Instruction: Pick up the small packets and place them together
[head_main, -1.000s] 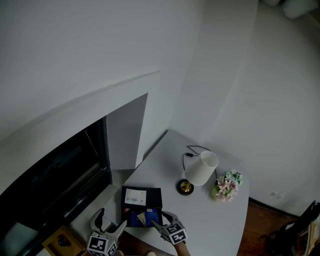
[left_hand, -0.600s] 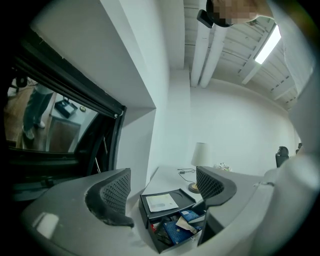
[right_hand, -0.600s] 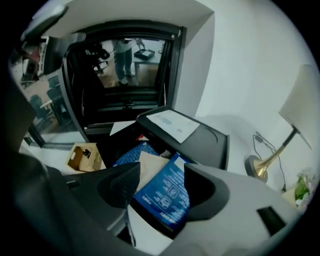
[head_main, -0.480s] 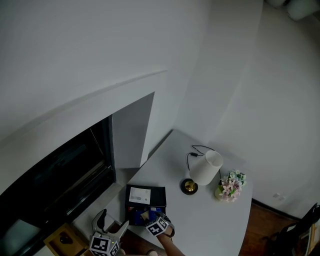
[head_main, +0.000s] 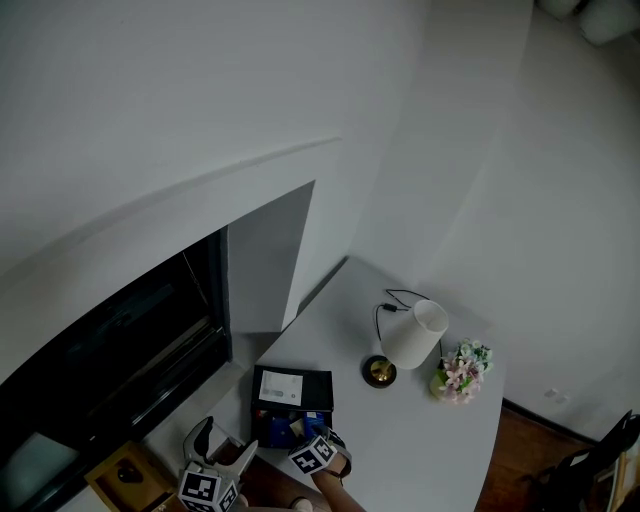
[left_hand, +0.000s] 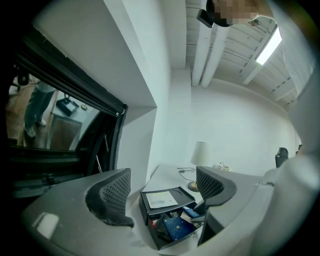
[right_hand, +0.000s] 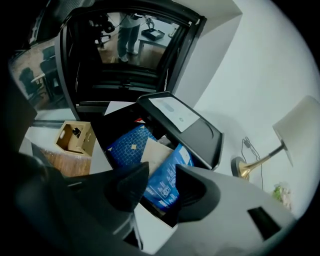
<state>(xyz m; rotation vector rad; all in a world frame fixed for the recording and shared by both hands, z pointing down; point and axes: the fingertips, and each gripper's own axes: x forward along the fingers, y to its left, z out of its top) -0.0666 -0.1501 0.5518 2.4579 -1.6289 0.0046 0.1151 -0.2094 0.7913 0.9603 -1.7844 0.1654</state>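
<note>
Jaws of right claw (right_hand: 161, 181) are closing around a blue packet (right_hand: 172, 162) in the box (right_hand: 202, 132); left claw (left_hand: 164, 189) is hovering open, empty.

The left gripper (head_main: 226, 441) is hovering low on the left side, its jaws standing wide apart and gripping nothing. The right gripper (head_main: 308, 440) is reaching down just beside it, tipped forward. Its jaws are closing, with a blue packet (right_hand: 169, 172) lying between them and the pads not yet pressing on it.
</note>
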